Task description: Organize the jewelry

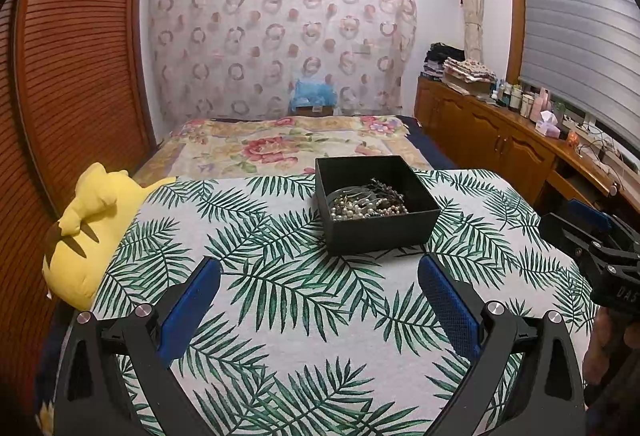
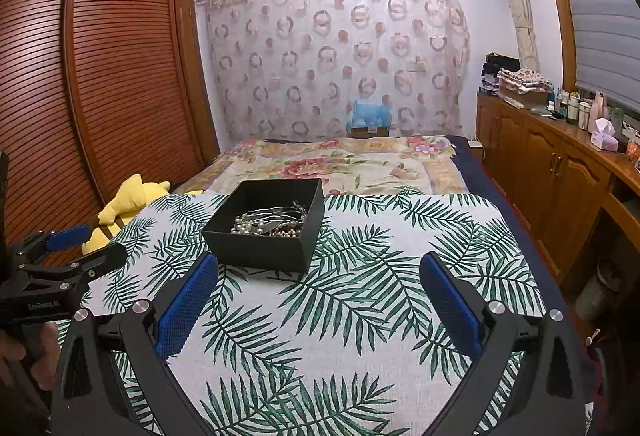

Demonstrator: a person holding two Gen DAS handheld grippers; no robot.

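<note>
Jewelry [image 1: 370, 202] heaped tangled inside black box [image 1: 384, 236], 12 o'clock on leaf cloth [image 1: 280, 296]. Left gripper [image 1: 320, 300], right gripper [image 2: 320, 296] both spread, empty, hovering short of box, likely ready for reach.

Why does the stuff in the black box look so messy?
The jewelry lies in one tangled heap inside the box, pearl strands mixed with darker pieces, all crowded toward one side. Nothing has spilled onto the leaf-print cloth, and the box sits flat.
</note>
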